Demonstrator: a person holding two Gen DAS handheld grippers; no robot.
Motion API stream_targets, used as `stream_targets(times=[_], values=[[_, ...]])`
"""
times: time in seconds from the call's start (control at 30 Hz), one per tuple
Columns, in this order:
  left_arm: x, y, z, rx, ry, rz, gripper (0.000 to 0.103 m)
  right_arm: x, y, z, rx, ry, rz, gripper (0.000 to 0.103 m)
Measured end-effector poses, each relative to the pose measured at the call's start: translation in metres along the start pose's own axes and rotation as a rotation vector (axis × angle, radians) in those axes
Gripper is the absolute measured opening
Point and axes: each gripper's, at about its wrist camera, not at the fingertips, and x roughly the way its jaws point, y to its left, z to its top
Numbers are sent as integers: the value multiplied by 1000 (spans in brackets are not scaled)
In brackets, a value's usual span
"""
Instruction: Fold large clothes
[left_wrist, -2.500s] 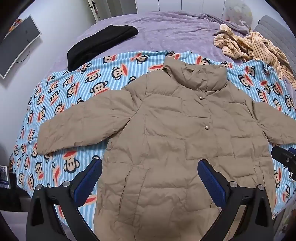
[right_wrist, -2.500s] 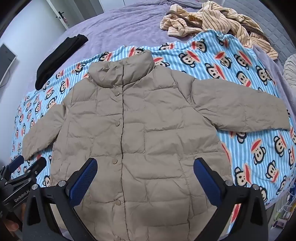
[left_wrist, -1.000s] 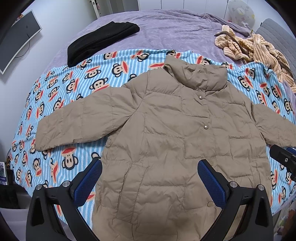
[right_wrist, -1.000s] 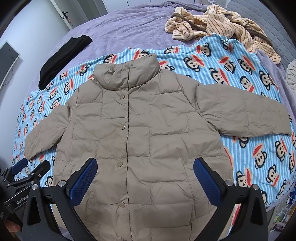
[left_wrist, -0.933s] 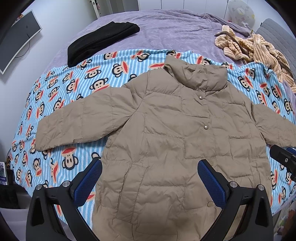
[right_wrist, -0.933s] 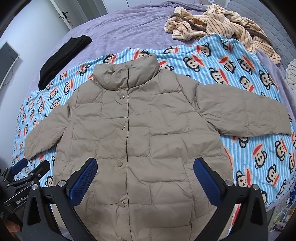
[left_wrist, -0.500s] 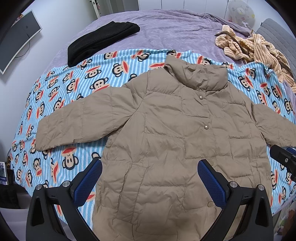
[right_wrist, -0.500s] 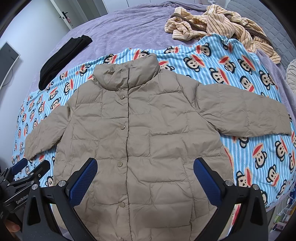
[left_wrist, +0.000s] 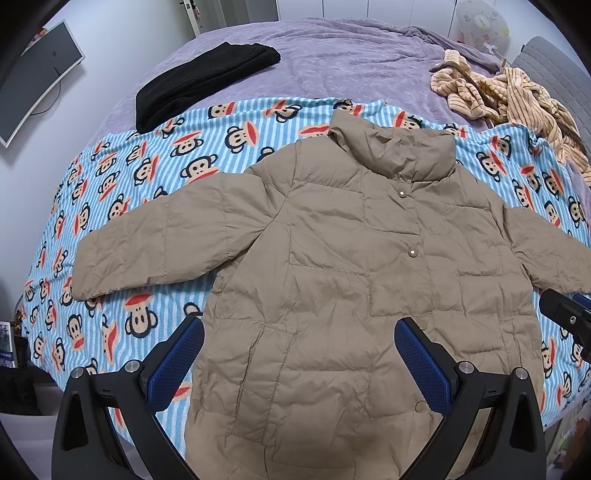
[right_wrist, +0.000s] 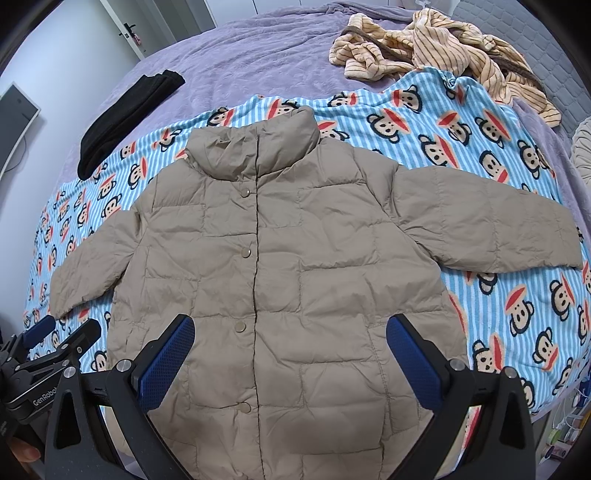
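A tan quilted puffer jacket (left_wrist: 351, 280) lies flat and face up on a blue striped monkey-print blanket (left_wrist: 155, 177), snaps closed, collar away from me, both sleeves spread out sideways. It also shows in the right wrist view (right_wrist: 288, 266). My left gripper (left_wrist: 299, 354) is open and empty above the jacket's lower left part. My right gripper (right_wrist: 290, 354) is open and empty above the jacket's lower front. The left gripper shows at the lower left of the right wrist view (right_wrist: 59, 338).
The blanket (right_wrist: 498, 147) lies on a purple bedspread (left_wrist: 351, 66). A folded black garment (left_wrist: 199, 81) lies at the far left, a striped beige garment (left_wrist: 506, 96) in a heap at the far right. A monitor (left_wrist: 37, 74) hangs on the left wall.
Both views have shifted slightly since 2.5 s ago, so the jacket sits a little lower and more centred. In the last second nothing has visibly moved.
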Motion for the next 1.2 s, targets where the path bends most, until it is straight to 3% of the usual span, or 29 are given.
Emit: stream_targets(times=[1.2], values=[[1,4,0,1,1,5,103,1,0,1,2,-1,5,103]])
